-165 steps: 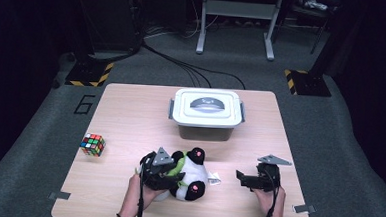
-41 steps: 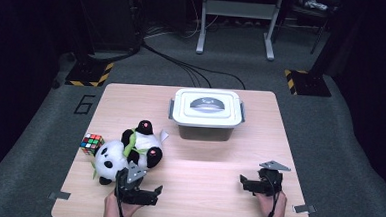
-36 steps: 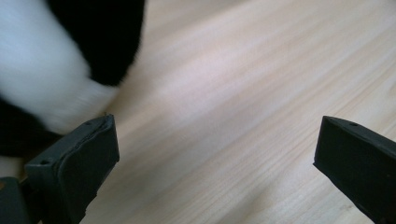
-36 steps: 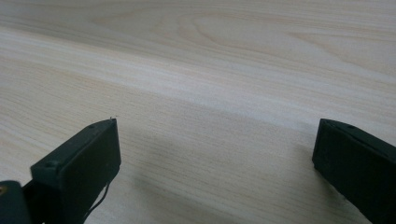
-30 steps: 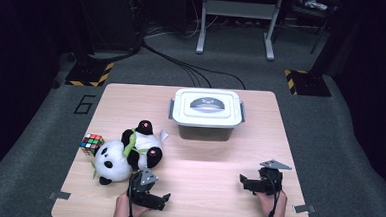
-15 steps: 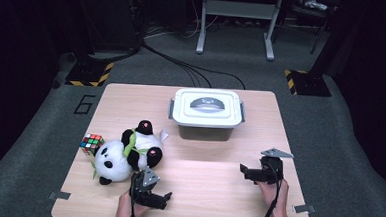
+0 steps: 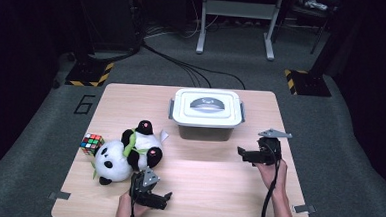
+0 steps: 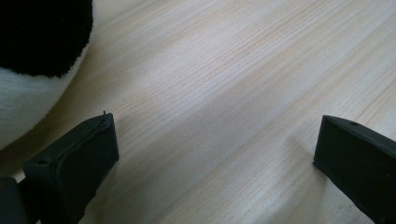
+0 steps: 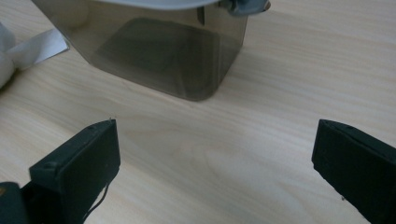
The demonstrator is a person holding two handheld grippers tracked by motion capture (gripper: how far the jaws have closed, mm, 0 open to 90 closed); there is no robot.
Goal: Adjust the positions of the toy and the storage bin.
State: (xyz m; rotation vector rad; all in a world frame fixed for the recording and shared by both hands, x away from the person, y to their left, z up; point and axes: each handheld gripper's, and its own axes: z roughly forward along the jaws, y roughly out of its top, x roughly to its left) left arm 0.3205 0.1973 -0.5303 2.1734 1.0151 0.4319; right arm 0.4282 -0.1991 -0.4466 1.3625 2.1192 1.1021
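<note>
My left gripper (image 7: 157,197) sits low at the near edge of the table (image 7: 212,184), jaws spread wide with nothing between them but bare wood. Just beyond it and off to its left lies the panda plush (image 7: 123,155), on its side, clear of my jaws; in the left gripper view its black and white fur (image 8: 32,60) crowds in just past the left jaw, close but not touching. A colour cube (image 7: 91,143) lies just beyond the panda, on its far side from me.

Over to my right gripper (image 7: 251,155): jaws also wide apart, empty, hovering a little above the wood. Straight ahead of it stands the lidded box (image 7: 206,114), white lid on and the grey latches apparently down; the right gripper view looks at its smoky wall (image 9: 154,51), near but not reached.

My read: the panda rests free on the table, the box is unopened, and opening it looks like the job left for my right hand.
</note>
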